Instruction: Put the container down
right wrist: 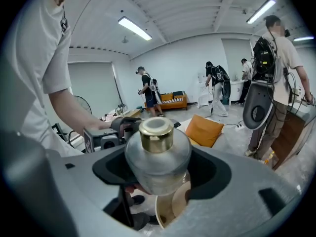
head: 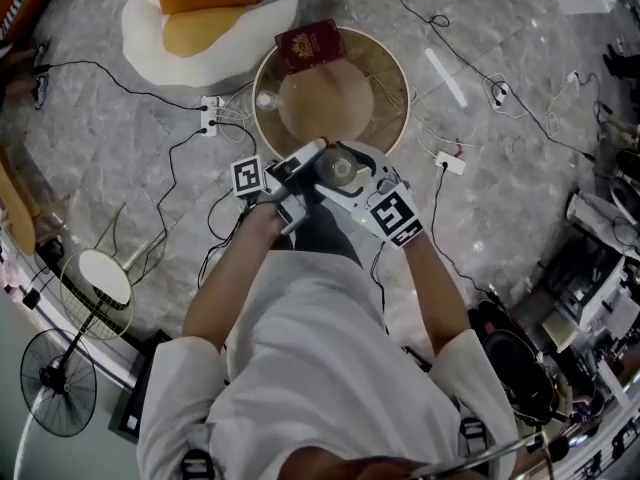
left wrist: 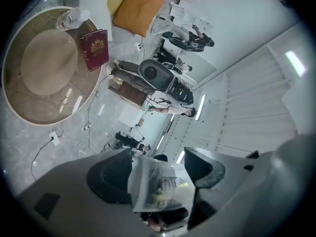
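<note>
The head view looks steeply down from above the person's shoulders, taking in both arms, the left claw (head: 300, 196), the right claw (head: 338, 173) and the round surface (head: 395, 78) just beyond them. The left claw view sits close behind its jaws and is rolled sideways, with a clear plastic packet (left wrist: 160, 184) filling its lower middle. It shares the round surface, the red booklet (left wrist: 95, 49) and the orange cushion (left wrist: 137, 9) with the head view. The right claw view looks out across the room, the frosted bottle (right wrist: 157, 164) right before its lens and the cushion beyond.
</note>
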